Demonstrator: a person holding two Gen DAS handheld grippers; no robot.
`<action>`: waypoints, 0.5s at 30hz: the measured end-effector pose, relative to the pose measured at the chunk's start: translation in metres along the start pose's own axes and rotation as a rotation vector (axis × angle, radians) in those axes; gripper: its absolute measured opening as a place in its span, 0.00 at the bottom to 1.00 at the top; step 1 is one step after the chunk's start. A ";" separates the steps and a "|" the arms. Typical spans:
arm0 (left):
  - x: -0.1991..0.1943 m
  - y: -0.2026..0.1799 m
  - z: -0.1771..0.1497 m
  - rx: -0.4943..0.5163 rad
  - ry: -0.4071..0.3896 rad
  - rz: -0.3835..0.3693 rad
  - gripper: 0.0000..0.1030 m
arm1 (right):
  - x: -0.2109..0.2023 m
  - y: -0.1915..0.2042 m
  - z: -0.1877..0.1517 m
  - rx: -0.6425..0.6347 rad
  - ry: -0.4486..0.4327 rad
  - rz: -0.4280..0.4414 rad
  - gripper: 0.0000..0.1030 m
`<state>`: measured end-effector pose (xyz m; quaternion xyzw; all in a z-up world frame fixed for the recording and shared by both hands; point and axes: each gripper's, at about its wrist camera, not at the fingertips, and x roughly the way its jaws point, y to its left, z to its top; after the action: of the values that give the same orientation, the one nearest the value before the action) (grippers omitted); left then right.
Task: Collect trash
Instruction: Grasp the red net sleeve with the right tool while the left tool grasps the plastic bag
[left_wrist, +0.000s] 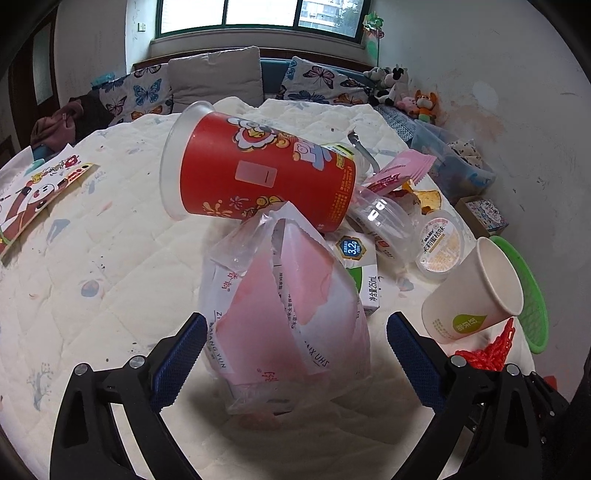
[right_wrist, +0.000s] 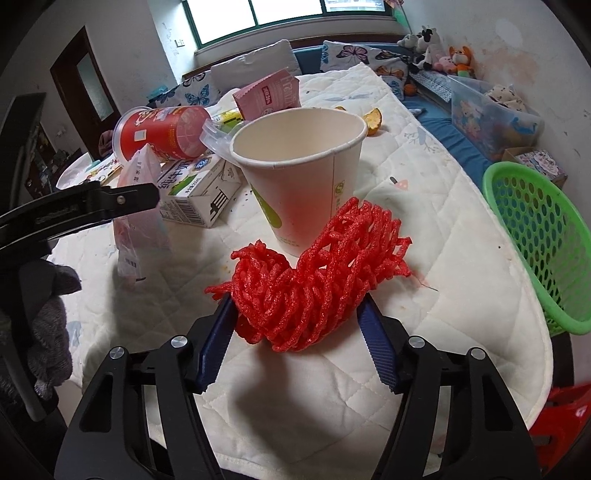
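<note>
Left wrist view: the left gripper (left_wrist: 295, 354) has its two blue fingers (left_wrist: 181, 354) wide apart. A crinkly pink and clear plastic bag (left_wrist: 284, 306) stands on the white quilt (left_wrist: 110, 240) between them. I cannot tell if the fingers touch the bag. Just behind the bag, a big red cup (left_wrist: 258, 170) lies on its side. To the right of the bag are a milk carton (left_wrist: 360, 266), a clear plastic tub (left_wrist: 384, 218) and a small jelly cup (left_wrist: 439, 243). A white paper cup (left_wrist: 476, 291) is further right of the bag, next to a bit of red foam net (left_wrist: 495, 347). A green basket (left_wrist: 532, 295) peeks out behind the paper cup.

Right wrist view: the right gripper (right_wrist: 297, 317) has its blue fingers (right_wrist: 218, 339) on both sides of the red foam net (right_wrist: 306, 284). The net fills the gap, but I cannot tell if it is pinched. The net leans on the white paper cup (right_wrist: 299, 177), which stands up. Left of the cup are the milk carton (right_wrist: 199, 192), the red cup (right_wrist: 162, 133) and the plastic bag (right_wrist: 138, 214). A pink carton (right_wrist: 269, 92) is behind the cup. The green basket (right_wrist: 535, 236) is well to the right of the cup, off the edge of the quilt (right_wrist: 443, 240).
</note>
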<state>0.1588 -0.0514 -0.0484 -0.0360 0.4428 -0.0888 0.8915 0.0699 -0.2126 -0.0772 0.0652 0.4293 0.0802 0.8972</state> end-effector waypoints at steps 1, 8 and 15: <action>0.001 0.000 0.000 -0.002 0.003 -0.002 0.82 | -0.001 0.000 0.000 -0.004 -0.003 0.000 0.63; 0.005 0.005 -0.001 -0.030 0.018 -0.028 0.64 | -0.005 0.001 -0.001 -0.014 -0.008 0.002 0.60; 0.001 0.010 -0.004 -0.049 0.016 -0.043 0.44 | -0.008 0.004 -0.001 -0.019 -0.017 0.002 0.59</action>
<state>0.1577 -0.0419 -0.0531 -0.0667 0.4512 -0.0974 0.8846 0.0635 -0.2106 -0.0714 0.0578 0.4207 0.0848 0.9014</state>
